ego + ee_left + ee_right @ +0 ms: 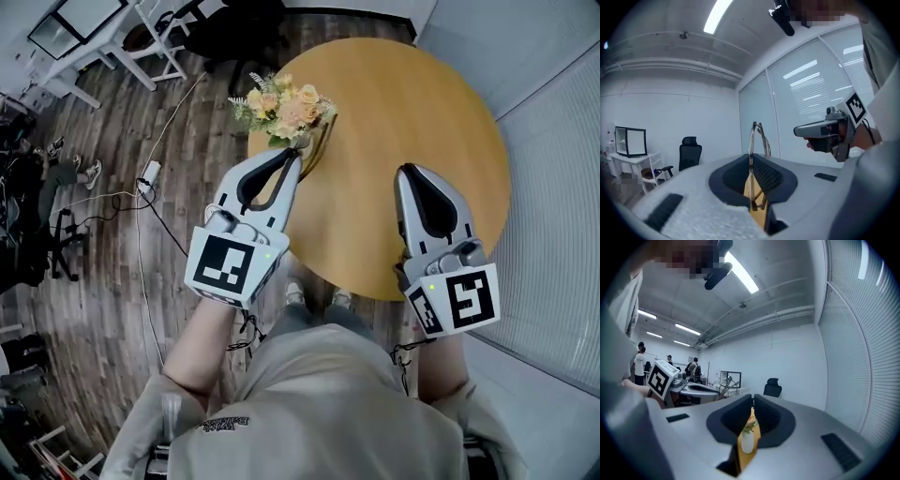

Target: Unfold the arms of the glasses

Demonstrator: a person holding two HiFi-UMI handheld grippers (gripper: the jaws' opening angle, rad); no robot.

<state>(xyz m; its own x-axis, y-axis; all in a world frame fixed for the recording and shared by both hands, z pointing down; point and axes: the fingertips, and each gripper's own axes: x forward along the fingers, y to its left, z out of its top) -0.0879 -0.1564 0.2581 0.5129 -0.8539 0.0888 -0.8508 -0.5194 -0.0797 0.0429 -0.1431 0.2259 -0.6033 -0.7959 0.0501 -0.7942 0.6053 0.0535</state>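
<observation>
My left gripper (pixel 292 157) is shut on the thin metal-framed glasses (pixel 322 148) and holds them in the air over the near left part of the round wooden table (pixel 412 103). In the left gripper view the glasses (pixel 757 135) rise edge-on out of the closed jaws (pixel 751 158), with their arms lying close against the frame. My right gripper (pixel 409 172) hovers to the right of them at about the same height, shut with nothing in it. It shows in the left gripper view (pixel 799 131), apart from the glasses. From the right gripper view the left gripper (pixel 723 392) with the glasses (pixel 726 387) shows at left.
A vase of orange and cream flowers (pixel 281 111) stands at the table's left edge, just beyond the glasses. Cables (pixel 141 216) trail over the wooden floor to the left. A glass wall with blinds (pixel 553 225) runs along the right. An office chair (pixel 689 152) and desks stand far off.
</observation>
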